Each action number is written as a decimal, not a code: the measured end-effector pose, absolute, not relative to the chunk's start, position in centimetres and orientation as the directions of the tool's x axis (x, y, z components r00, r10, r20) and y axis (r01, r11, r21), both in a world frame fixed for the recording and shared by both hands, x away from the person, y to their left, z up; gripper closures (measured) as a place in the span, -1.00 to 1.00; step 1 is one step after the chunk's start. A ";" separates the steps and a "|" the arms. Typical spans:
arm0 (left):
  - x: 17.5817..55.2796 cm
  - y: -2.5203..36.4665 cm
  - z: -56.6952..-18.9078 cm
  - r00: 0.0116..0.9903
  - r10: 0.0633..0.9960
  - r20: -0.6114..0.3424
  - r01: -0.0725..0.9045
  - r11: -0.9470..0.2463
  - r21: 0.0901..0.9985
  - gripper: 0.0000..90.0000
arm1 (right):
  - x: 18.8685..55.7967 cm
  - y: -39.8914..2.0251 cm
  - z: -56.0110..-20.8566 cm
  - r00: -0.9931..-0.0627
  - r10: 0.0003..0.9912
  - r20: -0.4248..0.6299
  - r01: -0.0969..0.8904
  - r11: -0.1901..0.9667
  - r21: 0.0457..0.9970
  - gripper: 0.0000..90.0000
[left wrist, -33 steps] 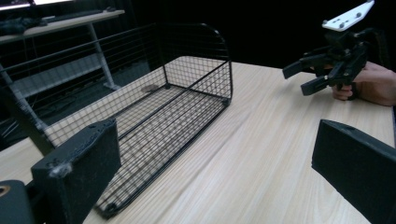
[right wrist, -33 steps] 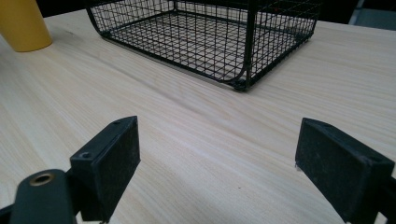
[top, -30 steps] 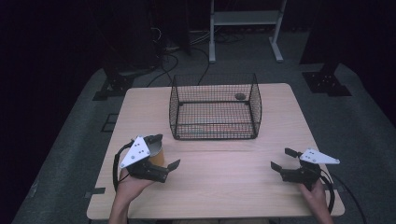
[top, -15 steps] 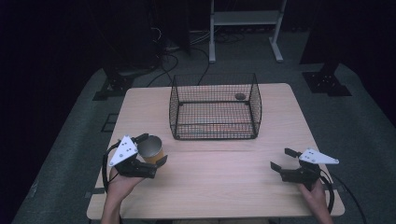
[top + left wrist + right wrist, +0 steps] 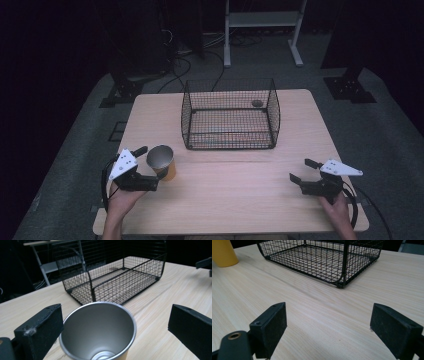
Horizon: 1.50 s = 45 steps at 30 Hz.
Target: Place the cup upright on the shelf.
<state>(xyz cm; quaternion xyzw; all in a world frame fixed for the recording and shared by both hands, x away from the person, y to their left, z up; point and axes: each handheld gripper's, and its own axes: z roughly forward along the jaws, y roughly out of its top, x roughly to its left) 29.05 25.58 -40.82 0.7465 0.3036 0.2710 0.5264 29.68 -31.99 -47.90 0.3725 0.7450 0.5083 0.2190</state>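
Note:
A cup (image 5: 160, 160), yellow outside and steel inside, stands upright on the wooden table (image 5: 225, 200) at the front left. My left gripper (image 5: 152, 167) is open, its jaws spread on either side of the cup. In the left gripper view the cup's mouth (image 5: 100, 330) sits between the two black jaws, close to the left one and well apart from the right one. My right gripper (image 5: 303, 170) rests open at the front right, nothing between its jaws (image 5: 327, 327). The right gripper view has the cup (image 5: 223, 252) at its far left.
A black wire basket (image 5: 274, 112) stands at the table's middle back, open on top; it appears in the left gripper view (image 5: 140, 267) and the right gripper view (image 5: 342, 277). A small dark round thing (image 5: 257, 103) lies near its far right corner. Dark stands and cables surround the table.
My left gripper has drawn back to the left, away from the cup, which stays standing about where it was. The right gripper has not moved.

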 end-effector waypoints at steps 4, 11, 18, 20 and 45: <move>29.1 25.9 -41.1 0.655 0.751 0.084 0.177 -0.261 0.949 -1.00 | 29.7 -32.0 -47.9 -0.626 0.778 0.052 0.332 0.206 0.921 -0.71; 29.6 26.4 -41.9 0.643 0.763 0.066 0.211 -0.259 0.942 -1.00 | 29.7 -32.0 -47.9 -0.628 0.777 0.054 0.332 0.205 0.921 -0.71; 30.1 26.4 -42.9 0.641 0.766 0.047 0.250 -0.266 0.931 -1.00 | 29.6 -32.0 -47.9 -0.630 0.775 0.051 0.331 0.208 0.920 -0.71; 30.3 26.4 -43.2 0.642 0.765 0.041 0.260 -0.268 0.928 -1.00 | 29.6 -32.0 -47.9 -0.630 0.775 0.051 0.331 0.208 0.920 -0.71; 32.4 25.7 -44.6 0.662 0.750 0.001 0.322 -0.285 0.903 -0.69 | 29.6 -31.9 -47.9 -0.632 0.773 0.048 0.328 0.212 0.921 -0.71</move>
